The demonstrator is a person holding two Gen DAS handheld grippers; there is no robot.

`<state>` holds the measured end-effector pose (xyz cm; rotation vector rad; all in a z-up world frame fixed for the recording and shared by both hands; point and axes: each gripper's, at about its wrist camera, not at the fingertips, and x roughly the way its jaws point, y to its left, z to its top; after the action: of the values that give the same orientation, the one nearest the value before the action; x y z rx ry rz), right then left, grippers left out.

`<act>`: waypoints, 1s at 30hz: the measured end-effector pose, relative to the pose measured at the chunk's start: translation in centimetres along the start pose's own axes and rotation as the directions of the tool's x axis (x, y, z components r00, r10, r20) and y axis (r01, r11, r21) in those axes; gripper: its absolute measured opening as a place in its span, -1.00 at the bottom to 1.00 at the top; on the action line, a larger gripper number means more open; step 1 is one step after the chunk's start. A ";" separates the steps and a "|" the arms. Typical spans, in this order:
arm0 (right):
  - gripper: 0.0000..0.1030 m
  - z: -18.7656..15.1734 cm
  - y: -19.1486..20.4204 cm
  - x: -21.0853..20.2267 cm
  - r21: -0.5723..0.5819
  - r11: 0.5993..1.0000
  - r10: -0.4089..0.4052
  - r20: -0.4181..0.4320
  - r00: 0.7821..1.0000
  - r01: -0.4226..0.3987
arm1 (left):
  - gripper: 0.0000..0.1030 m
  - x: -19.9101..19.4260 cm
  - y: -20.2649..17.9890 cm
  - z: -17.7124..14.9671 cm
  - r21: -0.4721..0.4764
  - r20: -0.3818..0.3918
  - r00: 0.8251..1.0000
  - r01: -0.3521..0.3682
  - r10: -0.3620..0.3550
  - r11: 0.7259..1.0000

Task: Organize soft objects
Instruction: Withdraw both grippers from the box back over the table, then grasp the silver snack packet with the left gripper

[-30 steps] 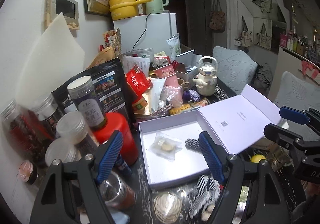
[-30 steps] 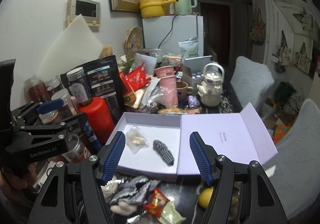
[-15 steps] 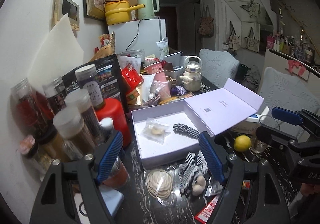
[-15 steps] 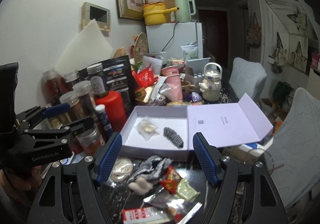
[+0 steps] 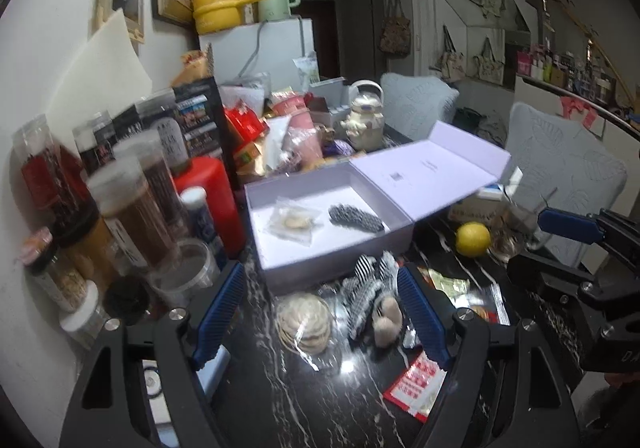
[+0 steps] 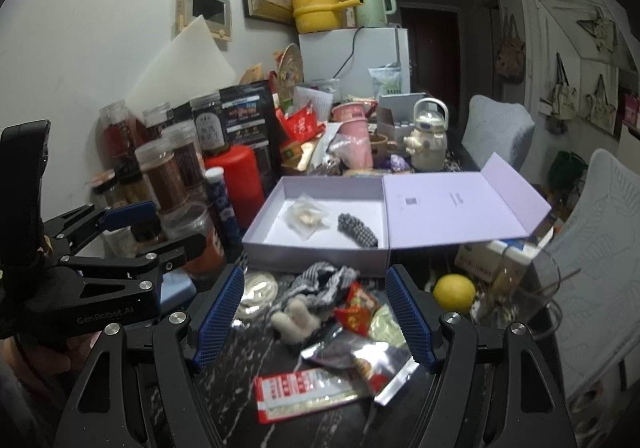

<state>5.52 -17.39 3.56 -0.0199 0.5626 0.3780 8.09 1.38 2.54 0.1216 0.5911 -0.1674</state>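
Left wrist view: the left gripper (image 5: 320, 312) stood open and empty, its fingers (image 5: 219, 312) flanking the striped cloth (image 5: 366, 290) on the tabletop (image 5: 320, 400), just before the open box (image 5: 280, 276).

Right wrist view: the right gripper (image 6: 312, 314), likewise open and empty, faced the same cloth (image 6: 320, 284), slightly left of centre; neither appeared clearly nearer.

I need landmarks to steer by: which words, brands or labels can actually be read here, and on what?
"GenRobot.AI": side of the left tool's body.
"DA", cut off by the frame edge: right tool's body.
Purple box lid: print too small.
Red packet, jars, black bag: labels too blurred to read.
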 end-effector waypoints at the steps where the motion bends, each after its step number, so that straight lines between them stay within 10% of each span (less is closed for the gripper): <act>1: 0.44 -0.3 0.1 0.0 -0.002 1.000 -0.004 -0.004 1.000 0.004 | 0.52 0.1 -0.2 -0.3 0.004 -0.004 1.000 0.007 -0.007 1.000; 30: 0.44 -8.9 -4.4 1.6 0.128 0.988 -0.066 -0.176 0.982 0.090 | 0.52 5.6 -4.2 -7.9 -0.036 -0.231 0.940 0.250 -0.252 0.967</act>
<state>3.68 -21.98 -5.15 0.0562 0.7544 0.2622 7.54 -2.17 -7.36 0.0595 0.8422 -0.4035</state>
